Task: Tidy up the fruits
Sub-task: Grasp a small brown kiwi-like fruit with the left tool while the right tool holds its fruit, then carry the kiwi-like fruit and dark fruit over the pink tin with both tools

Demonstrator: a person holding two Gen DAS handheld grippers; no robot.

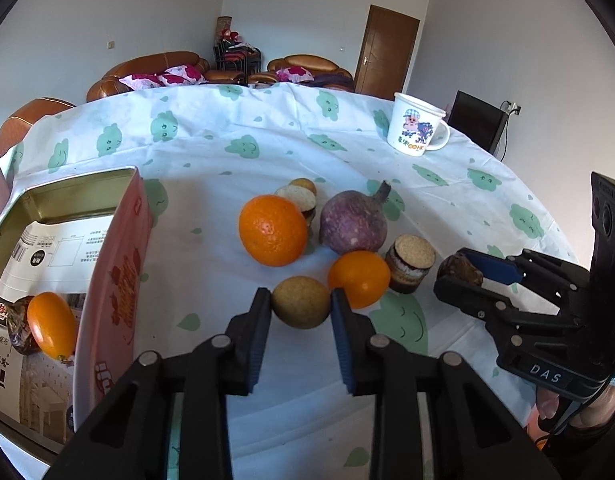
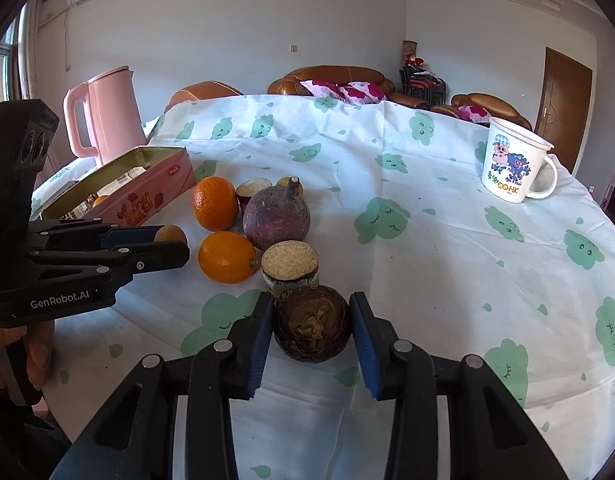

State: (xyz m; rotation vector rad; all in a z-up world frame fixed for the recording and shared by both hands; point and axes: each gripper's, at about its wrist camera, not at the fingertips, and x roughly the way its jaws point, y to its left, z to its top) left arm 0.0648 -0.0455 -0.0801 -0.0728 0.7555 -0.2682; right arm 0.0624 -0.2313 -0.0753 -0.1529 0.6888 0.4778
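Note:
My left gripper (image 1: 301, 305) is closed around a small round tan fruit (image 1: 301, 302) resting on the tablecloth; its pads touch both sides. My right gripper (image 2: 312, 322) is closed around a dark brown scaly fruit (image 2: 313, 326) on the cloth, also seen in the left wrist view (image 1: 461, 268). Between them lie a big orange (image 1: 273, 230), a smaller orange (image 1: 359, 278), a purple round fruit with a stem (image 1: 353, 222) and a cut brown piece (image 1: 411, 262). A pink tin box (image 1: 119, 280) at left holds a small orange (image 1: 51, 326) and a dark fruit.
A white cartoon mug (image 2: 515, 162) stands at the far right of the table. A pink kettle (image 2: 103, 114) stands behind the tin box (image 2: 147, 192). More cut fruit pieces (image 1: 299, 196) lie behind the big orange. Brown sofas stand beyond the table.

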